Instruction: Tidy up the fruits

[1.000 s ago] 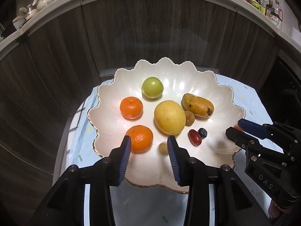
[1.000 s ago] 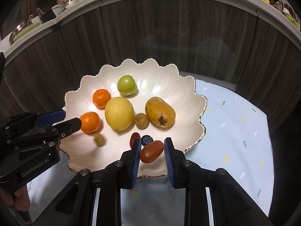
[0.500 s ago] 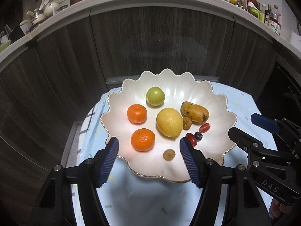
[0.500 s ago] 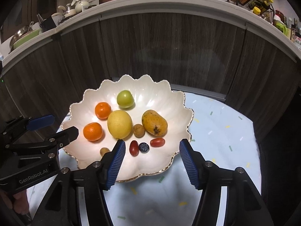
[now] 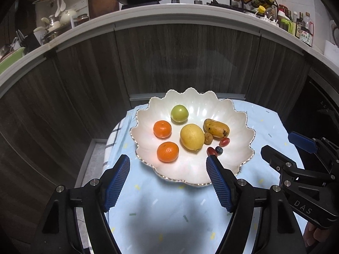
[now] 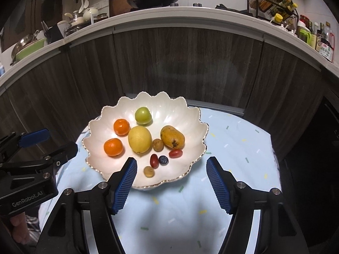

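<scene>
The scalloped white bowl (image 6: pixel 197 114) holds two tangerines (image 6: pixel 113 147), one lemon (image 6: pixel 139 139), one mango (image 6: pixel 172 137). Left gripper (image 5: pixel 168 169) and right gripper (image 6: pixel 171 172) are wide open, holding nothing.

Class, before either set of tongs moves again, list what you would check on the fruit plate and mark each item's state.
1. Left tongs open, empty: ok.
2. Right tongs open, empty: ok.
3. All fruit inside the plate: ok.
4. Cherry tomato lying free beside the mango: ok.
5. Fruit left on the blue cloth: none seen, ok.
6. Small brown fruit settled: cannot tell.
</scene>
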`<state>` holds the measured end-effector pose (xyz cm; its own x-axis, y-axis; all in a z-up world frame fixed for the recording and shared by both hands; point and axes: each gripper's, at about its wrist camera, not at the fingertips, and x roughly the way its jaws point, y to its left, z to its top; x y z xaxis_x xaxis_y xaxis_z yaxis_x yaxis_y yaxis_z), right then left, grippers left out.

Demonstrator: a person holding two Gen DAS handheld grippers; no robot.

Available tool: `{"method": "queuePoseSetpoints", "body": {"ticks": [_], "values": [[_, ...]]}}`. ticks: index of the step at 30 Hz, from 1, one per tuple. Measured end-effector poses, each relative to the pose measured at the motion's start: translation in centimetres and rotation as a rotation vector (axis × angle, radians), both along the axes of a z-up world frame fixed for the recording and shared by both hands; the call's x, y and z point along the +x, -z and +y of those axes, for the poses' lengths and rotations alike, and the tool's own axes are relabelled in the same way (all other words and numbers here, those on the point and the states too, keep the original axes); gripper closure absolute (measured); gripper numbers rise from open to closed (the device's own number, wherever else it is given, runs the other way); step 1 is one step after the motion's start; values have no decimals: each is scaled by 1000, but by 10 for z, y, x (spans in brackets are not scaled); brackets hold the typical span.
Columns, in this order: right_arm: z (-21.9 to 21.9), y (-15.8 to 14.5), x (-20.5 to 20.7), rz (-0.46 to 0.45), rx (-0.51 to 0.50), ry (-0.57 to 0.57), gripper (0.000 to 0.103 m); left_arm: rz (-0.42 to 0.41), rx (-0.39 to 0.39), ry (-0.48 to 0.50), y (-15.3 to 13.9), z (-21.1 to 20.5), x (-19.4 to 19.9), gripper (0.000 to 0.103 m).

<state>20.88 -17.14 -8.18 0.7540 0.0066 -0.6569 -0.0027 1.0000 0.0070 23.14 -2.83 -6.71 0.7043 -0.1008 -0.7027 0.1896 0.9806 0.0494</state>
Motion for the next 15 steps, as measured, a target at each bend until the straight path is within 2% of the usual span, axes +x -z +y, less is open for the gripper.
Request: {"method": "queuePoseSetpoints", "body": {"ticks": [15], "values": [[5, -27, -59, -41, -3, 34, 32, -43, -12, -25, -29, 10, -59, 26]]}}
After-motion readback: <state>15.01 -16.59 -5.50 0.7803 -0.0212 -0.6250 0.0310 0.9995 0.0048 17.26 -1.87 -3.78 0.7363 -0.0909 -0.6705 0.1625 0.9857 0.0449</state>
